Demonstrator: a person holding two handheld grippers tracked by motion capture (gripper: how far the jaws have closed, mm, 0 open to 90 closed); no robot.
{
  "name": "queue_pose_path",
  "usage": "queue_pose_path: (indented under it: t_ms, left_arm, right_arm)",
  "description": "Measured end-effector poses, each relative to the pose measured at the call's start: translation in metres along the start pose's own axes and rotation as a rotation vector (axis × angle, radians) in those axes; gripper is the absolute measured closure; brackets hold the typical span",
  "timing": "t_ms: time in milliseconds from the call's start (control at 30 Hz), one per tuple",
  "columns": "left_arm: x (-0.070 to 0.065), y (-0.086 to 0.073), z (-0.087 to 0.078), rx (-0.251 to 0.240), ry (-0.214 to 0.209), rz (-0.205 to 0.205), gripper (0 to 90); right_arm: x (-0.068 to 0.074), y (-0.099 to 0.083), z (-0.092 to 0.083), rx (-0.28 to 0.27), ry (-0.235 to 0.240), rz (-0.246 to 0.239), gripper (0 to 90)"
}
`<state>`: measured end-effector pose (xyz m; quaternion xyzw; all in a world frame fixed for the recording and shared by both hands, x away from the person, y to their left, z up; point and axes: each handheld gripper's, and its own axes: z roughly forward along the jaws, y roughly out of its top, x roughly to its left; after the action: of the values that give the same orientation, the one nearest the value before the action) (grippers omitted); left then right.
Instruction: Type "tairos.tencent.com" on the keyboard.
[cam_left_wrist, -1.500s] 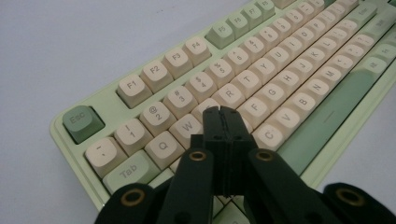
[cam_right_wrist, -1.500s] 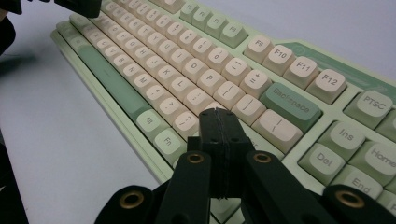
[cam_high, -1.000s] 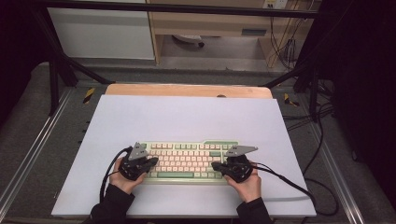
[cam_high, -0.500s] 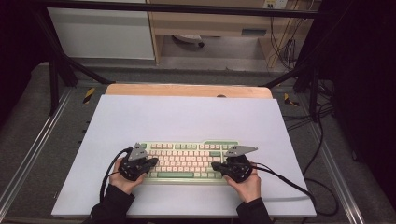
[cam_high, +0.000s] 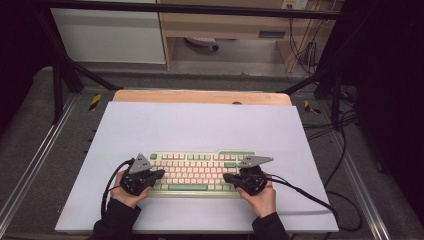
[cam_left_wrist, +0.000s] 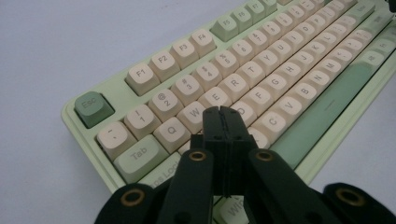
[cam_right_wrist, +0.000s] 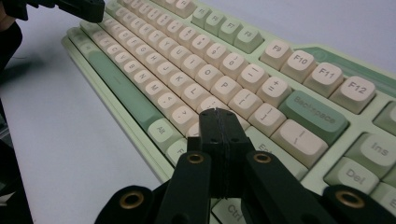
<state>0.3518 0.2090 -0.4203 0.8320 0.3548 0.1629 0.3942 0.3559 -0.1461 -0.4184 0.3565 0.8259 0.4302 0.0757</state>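
A pale green keyboard (cam_high: 197, 172) with cream and green keys lies near the front of the white table top (cam_high: 200, 125). My left gripper (cam_high: 161, 173) is shut, its tips over the keyboard's left end. In the left gripper view the closed jaws (cam_left_wrist: 222, 112) sit just above the keys around A and S, with the keyboard (cam_left_wrist: 261, 79) stretching away. My right gripper (cam_high: 226, 177) is shut too, over the right part of the keyboard. In the right gripper view its tips (cam_right_wrist: 215, 113) hover above the keys near the right Shift and Enter of the keyboard (cam_right_wrist: 224, 70). Nothing is held in either.
A wooden strip (cam_high: 200, 97) borders the table's far edge. Black cables (cam_high: 310, 195) trail from the right gripper across the table's right front. A metal frame (cam_high: 60, 80) and floor cables (cam_high: 345, 120) surround the table. The left gripper's tip (cam_right_wrist: 79, 9) shows far off in the right gripper view.
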Motion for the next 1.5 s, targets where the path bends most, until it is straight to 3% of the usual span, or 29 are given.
queue_pose_path:
  t_ms: [767,1500]
  left_arm:
    - [0.004,-0.002,-0.006,-0.011,0.000,-0.016,90.0]
    - [0.004,-0.003,-0.004,-0.005,-0.004,-0.016,90.0]
  right_arm:
    - [0.019,0.011,0.029,0.029,0.022,-0.053,90.0]
    - [0.020,0.007,0.038,0.049,0.020,-0.064,90.0]
